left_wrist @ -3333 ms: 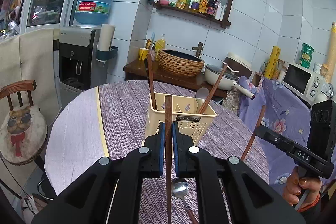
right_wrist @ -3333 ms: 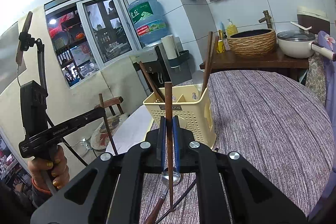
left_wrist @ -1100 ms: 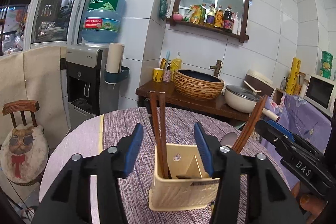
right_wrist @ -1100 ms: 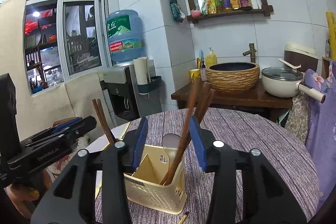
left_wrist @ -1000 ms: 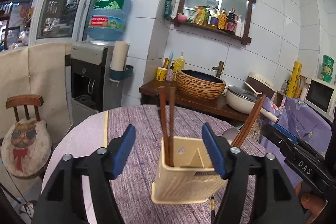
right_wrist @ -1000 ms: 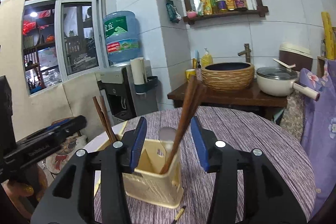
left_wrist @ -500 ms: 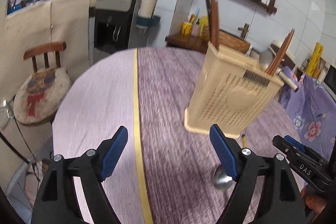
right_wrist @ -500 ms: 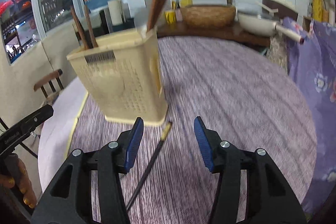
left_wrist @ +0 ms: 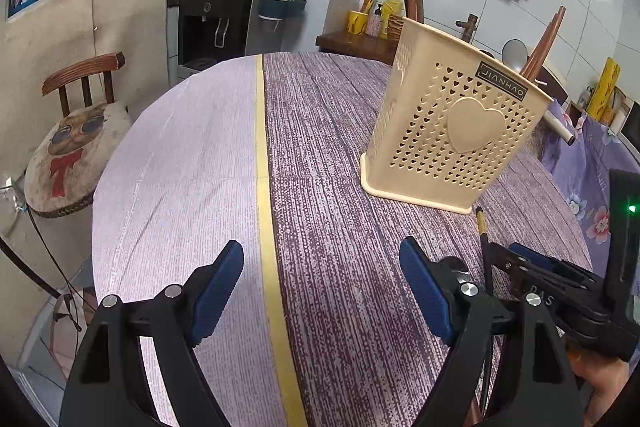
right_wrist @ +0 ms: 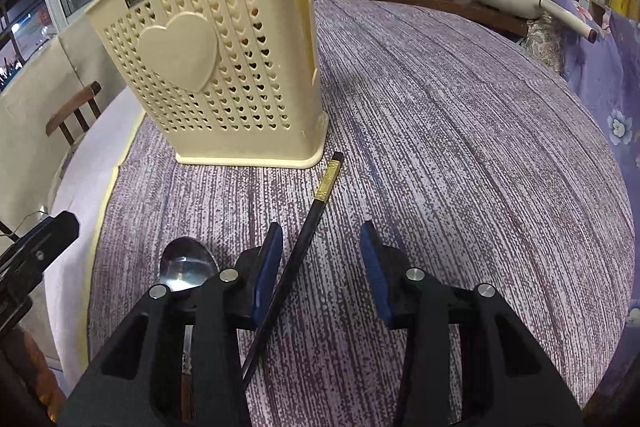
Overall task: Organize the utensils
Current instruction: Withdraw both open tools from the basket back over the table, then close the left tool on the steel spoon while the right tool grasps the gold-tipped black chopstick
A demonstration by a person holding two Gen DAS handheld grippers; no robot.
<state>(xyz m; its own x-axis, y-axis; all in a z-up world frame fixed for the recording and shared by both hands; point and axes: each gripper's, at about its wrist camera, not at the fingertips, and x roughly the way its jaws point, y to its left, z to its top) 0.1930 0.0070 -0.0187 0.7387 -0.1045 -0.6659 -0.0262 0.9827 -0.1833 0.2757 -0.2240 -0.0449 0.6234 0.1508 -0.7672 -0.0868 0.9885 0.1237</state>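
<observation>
**Black chopstick between closing tongs**

Low centre of the right wrist view, the right gripper point(right_wrist: 320, 267) is closing around a black chopstick point(right_wrist: 308, 227), pads not touching. A spoon point(right_wrist: 186, 267) lies lower left. The left gripper point(left_wrist: 320, 287) gapes wide, empty. The cream utensil holder point(left_wrist: 452, 131) stands upper right.
</observation>
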